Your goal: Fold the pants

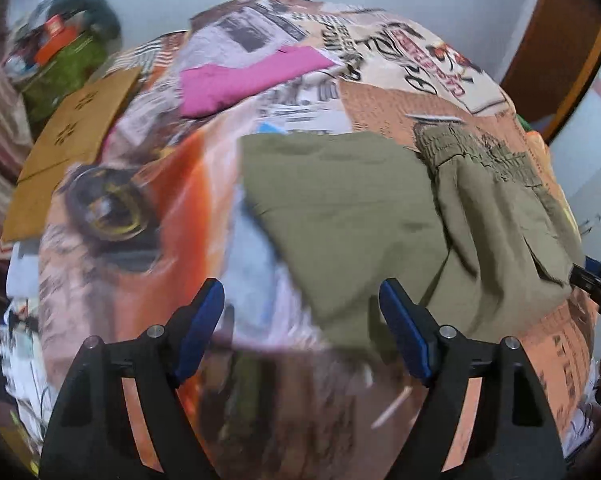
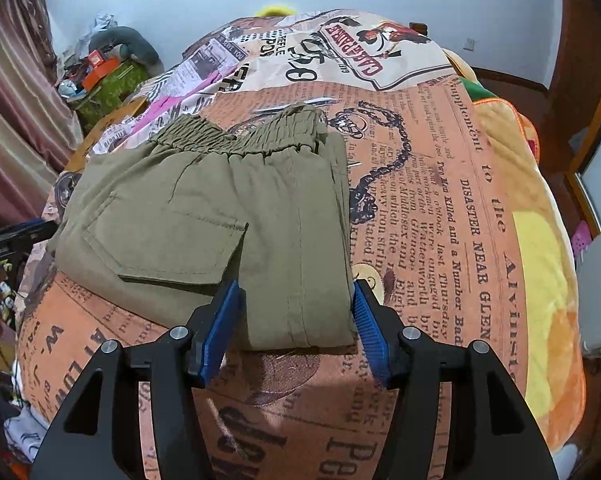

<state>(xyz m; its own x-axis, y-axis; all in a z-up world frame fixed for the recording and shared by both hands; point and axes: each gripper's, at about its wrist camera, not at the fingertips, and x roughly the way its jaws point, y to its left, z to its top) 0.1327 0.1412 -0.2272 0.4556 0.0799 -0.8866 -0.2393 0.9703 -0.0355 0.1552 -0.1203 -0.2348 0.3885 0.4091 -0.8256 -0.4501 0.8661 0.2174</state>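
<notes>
Right gripper (image 2: 296,320), jaws wide, straddles the near corner of the folded olive pants (image 2: 220,216) without pinching it. Left gripper (image 1: 300,328), also wide and empty, hovers over the pants' edge at its 2 o'clock. The pants lie on a newsprint-patterned bed (image 2: 420,220), waistband at 12 o'clock. A pink cloth (image 1: 240,80) lies beyond. Risk: closing on only the top layer would likely drag the fold open.
</notes>
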